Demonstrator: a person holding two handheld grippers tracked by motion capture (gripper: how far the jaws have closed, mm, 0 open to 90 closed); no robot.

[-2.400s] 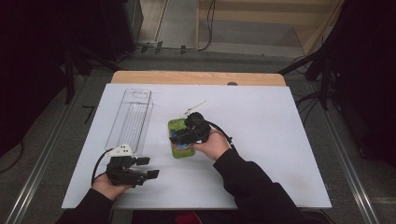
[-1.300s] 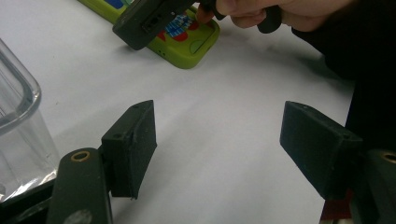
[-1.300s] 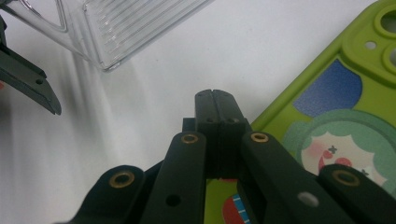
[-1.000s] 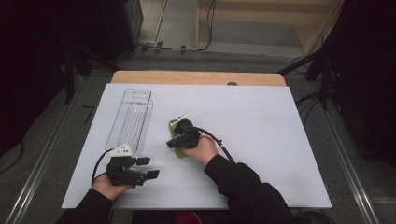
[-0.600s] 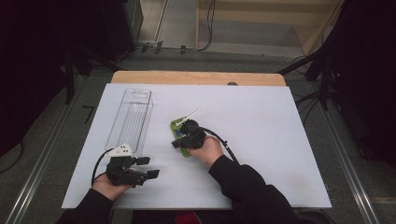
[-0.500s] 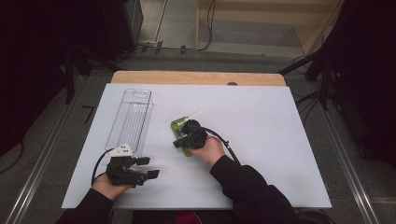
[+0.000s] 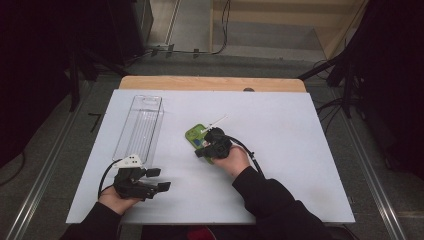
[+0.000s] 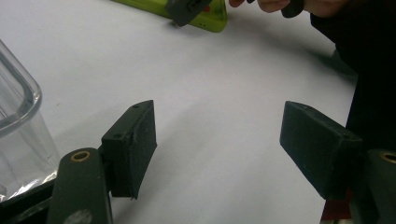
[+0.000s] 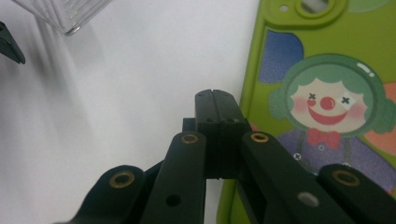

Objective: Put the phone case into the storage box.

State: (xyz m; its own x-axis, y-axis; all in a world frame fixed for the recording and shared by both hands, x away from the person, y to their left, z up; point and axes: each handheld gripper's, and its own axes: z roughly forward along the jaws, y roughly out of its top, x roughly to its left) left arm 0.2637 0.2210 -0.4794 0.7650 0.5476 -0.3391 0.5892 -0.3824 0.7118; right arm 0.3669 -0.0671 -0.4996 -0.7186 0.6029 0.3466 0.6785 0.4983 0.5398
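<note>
Green phone case (image 9: 327, 107) flat on table, touching closed right claw (image 9: 217, 100)

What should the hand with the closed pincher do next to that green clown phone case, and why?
Probably keep nudging sideways. The right gripper has its jaws pressed together, tips at the left edge of the green phone case, which lies flat on the white table. Closed jaws cannot pinch it, so a gentle push, or opening first to grab, looks likeliest.

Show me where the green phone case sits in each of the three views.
High view: the green phone case lies mid-table, under the right hand-held gripper.
Left gripper view: top edge, just left of middle.
Right gripper view: right side, clown picture facing up.
Shared landmark: the clear plastic box.
</note>
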